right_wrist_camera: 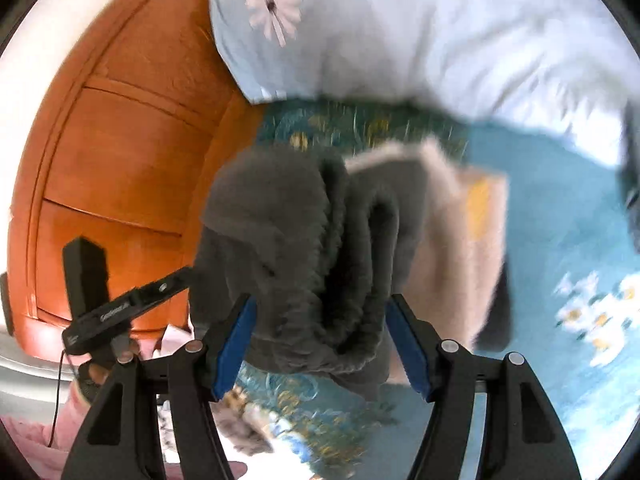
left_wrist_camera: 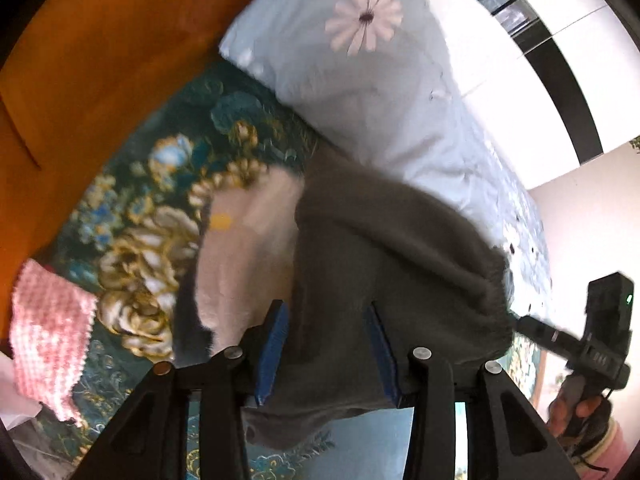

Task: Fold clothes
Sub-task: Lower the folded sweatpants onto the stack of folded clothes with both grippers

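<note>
A fuzzy dark grey garment (left_wrist_camera: 384, 256) with a pale pink panel (left_wrist_camera: 248, 248) is lifted above the bed. My left gripper (left_wrist_camera: 326, 312) has its blue-padded jaws set wide apart, with a bulk of the grey fabric between them. My right gripper (right_wrist_camera: 320, 312) also stands wide, with bunched grey folds (right_wrist_camera: 304, 264) filling the gap; the pink panel (right_wrist_camera: 460, 248) hangs to the right. The right gripper shows in the left wrist view (left_wrist_camera: 592, 340), touching the garment's edge. The left gripper shows in the right wrist view (right_wrist_camera: 120, 304).
A teal floral bedspread (left_wrist_camera: 160, 208) lies below. A pale blue pillow with a pink daisy (left_wrist_camera: 360, 48) sits at the head, against an orange wooden headboard (left_wrist_camera: 100, 60). A pink knitted cloth (left_wrist_camera: 52, 332) lies at the left.
</note>
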A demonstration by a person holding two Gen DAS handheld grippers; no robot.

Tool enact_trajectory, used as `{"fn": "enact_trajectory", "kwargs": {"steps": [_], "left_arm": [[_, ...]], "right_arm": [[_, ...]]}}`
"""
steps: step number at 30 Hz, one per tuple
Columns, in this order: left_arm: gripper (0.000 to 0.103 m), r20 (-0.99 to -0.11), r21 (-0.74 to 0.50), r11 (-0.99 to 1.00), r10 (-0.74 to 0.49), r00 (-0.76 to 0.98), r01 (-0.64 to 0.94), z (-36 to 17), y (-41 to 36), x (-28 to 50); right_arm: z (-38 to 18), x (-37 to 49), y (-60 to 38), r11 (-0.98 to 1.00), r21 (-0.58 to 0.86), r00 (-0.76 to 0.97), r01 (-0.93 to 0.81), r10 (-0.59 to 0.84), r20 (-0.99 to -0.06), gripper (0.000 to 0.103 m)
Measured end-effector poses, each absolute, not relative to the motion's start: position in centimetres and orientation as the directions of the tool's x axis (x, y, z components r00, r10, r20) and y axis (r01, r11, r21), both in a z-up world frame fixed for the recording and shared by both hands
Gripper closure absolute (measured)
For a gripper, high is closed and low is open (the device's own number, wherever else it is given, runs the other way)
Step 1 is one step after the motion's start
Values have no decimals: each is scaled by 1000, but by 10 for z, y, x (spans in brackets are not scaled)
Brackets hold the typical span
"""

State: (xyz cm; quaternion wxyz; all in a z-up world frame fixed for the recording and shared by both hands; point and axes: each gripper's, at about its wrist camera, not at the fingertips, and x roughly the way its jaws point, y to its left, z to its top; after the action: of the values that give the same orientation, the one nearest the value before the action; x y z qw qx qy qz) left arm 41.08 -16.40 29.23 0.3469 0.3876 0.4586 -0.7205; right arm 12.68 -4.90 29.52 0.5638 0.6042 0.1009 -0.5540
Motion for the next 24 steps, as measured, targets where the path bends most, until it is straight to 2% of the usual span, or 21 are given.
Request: {"fn": "enact_trajectory", "kwargs": {"steps": [4,8,11,15,20,24], "left_arm": [[55,-862,-384,-449,-139,-487,807,314,-143,383],[51,-883,-379,-501,-55,-466,778,296,-123,359],[51,-908,-382,-429,8,-419,819,260,-125,361],[51,-899,-427,-350,68,-432,834,229,-131,361],[51,-920,-373,-414,47,-390,830,224,-132,341],[51,-923,-366,-404,45,-382,838,238,-129,336]], "right_arm": [[339,140,-79,-203,528,359,824,-535,-765,34],[332,168,-101,-71,493,408,867,-467,-784,34],[294,153,-100,-174,437,338,882,-412,-846,34],[239,135,-105,-329,445,337,833,-336,-880,34],[231,147,-122,-273,339,259,900,-290,-921,34],[250,144,-126,-311,374,284,874,-300,-911,33]]}}
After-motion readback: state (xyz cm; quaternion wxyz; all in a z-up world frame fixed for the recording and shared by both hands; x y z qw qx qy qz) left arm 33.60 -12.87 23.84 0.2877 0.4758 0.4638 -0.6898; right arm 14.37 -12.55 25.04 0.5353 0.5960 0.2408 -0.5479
